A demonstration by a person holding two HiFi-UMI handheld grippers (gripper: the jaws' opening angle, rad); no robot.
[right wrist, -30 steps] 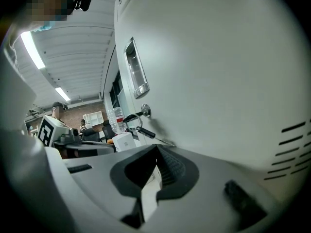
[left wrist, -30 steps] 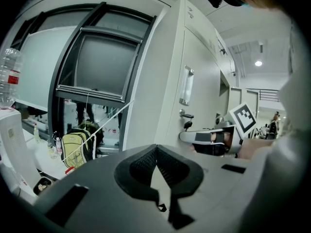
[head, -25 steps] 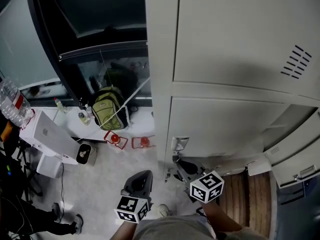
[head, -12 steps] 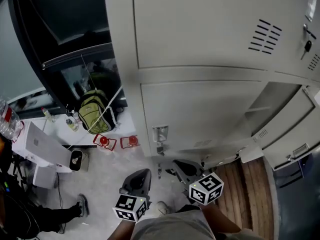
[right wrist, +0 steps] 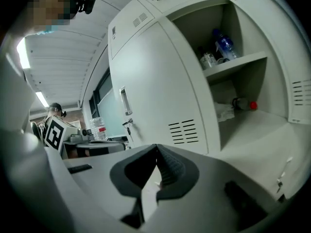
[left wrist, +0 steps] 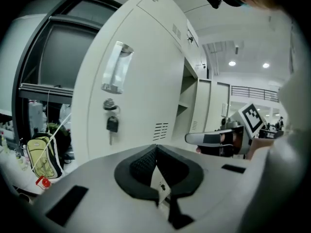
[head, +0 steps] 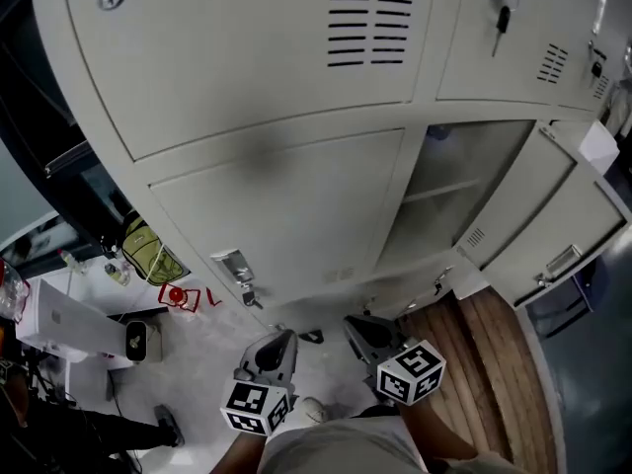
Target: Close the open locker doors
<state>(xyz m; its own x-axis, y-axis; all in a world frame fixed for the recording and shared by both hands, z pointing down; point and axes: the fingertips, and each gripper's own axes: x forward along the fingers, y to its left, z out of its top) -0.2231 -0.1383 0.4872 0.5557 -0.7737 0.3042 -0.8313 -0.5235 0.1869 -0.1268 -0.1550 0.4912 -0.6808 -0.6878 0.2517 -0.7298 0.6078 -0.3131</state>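
Open locker door point(head: 538, 210) nearer ctr, backpack point(head: 148, 255) further left

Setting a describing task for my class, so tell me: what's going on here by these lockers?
A person faces grey lockers with a claw in each hand. The left claw and right claw are both shut, empty, held low, touching nothing. One lower locker is open, its door swung out to the right, a bottle on its shelf. It is not closed yet.
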